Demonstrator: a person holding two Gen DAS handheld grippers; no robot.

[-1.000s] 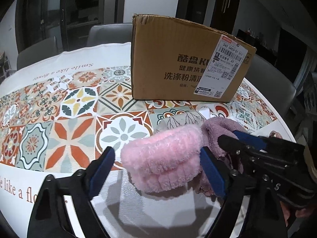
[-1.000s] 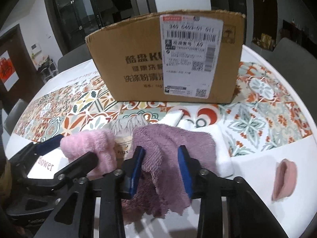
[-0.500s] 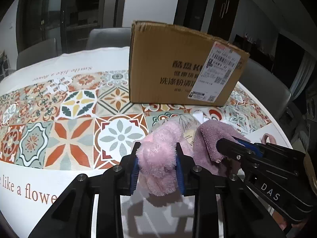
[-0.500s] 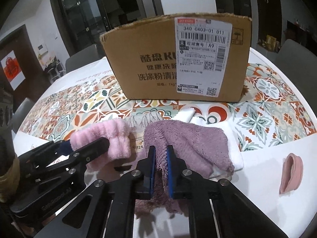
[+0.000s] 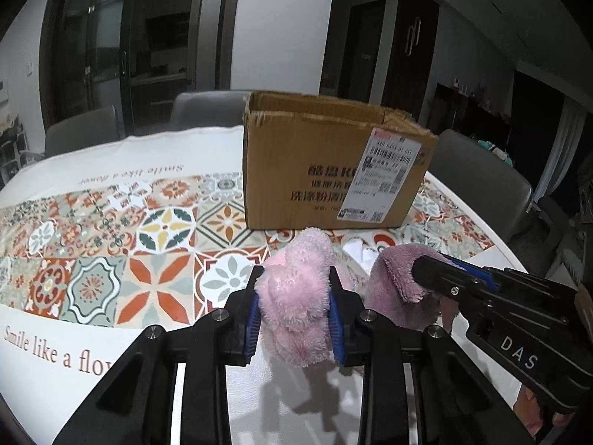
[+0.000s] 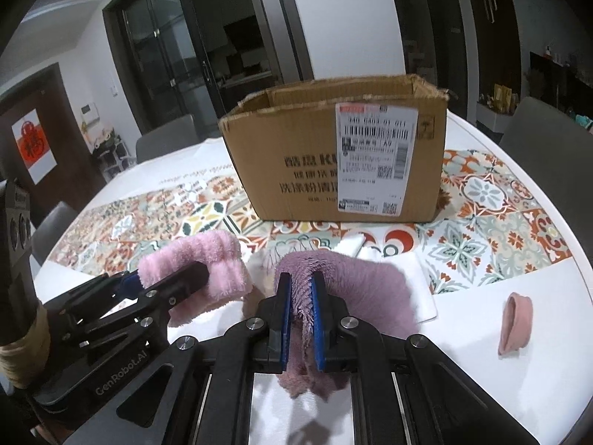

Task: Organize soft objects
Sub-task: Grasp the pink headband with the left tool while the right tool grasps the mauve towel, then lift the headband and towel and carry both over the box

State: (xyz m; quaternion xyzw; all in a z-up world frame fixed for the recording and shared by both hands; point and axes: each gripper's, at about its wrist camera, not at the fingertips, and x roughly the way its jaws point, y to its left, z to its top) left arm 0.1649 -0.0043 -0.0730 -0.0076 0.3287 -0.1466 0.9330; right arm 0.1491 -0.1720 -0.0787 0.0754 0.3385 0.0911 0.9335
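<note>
Both soft pieces are clamped and clear of the desk [image 5: 207, 148], so the step in hand looks like the carry toward the open cardboard box [image 5: 333, 170].

The left gripper [image 5: 294, 315] is closed narrowly on a fluffy pink cloth [image 5: 296, 296], its blue pads pressing the pile in from both sides. The right gripper [image 6: 300, 319] is pinched almost fully together on a fold of the mauve towel [image 6: 355, 285], which drapes over the jaws and hangs loose below them. In the left wrist view the two bundles sit just beside each other, the mauve one to the right.

The box stands upright on the patterned tablecloth [image 5: 155, 230] straight ahead, its top open with ragged flaps. What is inside cannot be seen from here.

The next move probably calls for lifting each bundle above the box's near wall before going forward, then parting the jaws over the opening. The hanging tail of the mauve towel could catch on that rim.

There is open cloth between the grippers and the box, apart from a flat white sheet [image 6: 418, 289] lying under the towel. A small pink sock [image 6: 517, 324] lies well apart to the right, near the desk's curved edge, and remains to be collected. Grey chairs [image 5: 478, 178] ring the far side.
</note>
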